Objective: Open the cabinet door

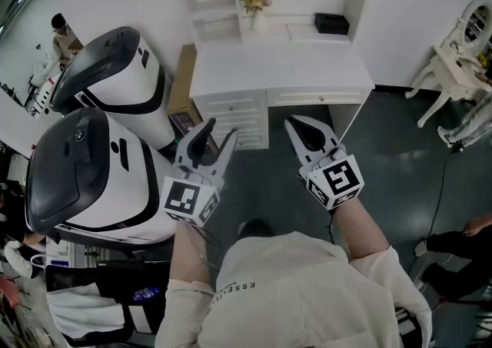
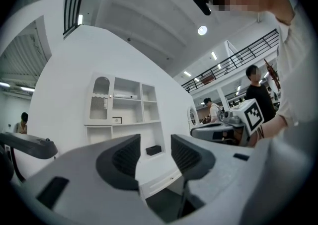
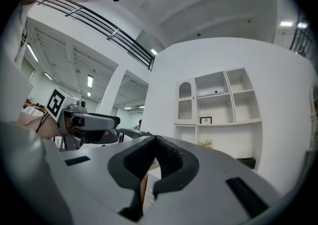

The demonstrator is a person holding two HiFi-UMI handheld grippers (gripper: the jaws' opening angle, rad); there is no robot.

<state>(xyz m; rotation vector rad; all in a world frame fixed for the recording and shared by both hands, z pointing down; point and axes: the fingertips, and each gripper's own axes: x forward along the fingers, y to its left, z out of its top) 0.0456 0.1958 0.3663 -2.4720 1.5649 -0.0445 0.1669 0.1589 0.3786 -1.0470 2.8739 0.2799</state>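
Note:
A white desk [image 1: 280, 66] with a shelf hutch stands ahead of me against the wall. The hutch has a small arched cabinet door [image 2: 100, 99] at its upper left, seen too in the right gripper view as the arched door [image 3: 185, 101]; it is closed. My left gripper [image 1: 219, 133] is held in the air well short of the desk, its jaws open with nothing between them [image 2: 155, 152]. My right gripper [image 1: 297, 127] hangs beside it at the same distance, its pads pressed together and empty [image 3: 155, 142].
Two large white-and-black machines [image 1: 115, 70] [image 1: 84, 177] stand close on the left. A black box [image 1: 331, 24] and a flower vase [image 1: 255, 2] sit on the desk. A white chair [image 1: 457, 54] stands at the right; a cardboard sheet [image 1: 183, 77] leans beside the desk drawers [image 1: 231, 104].

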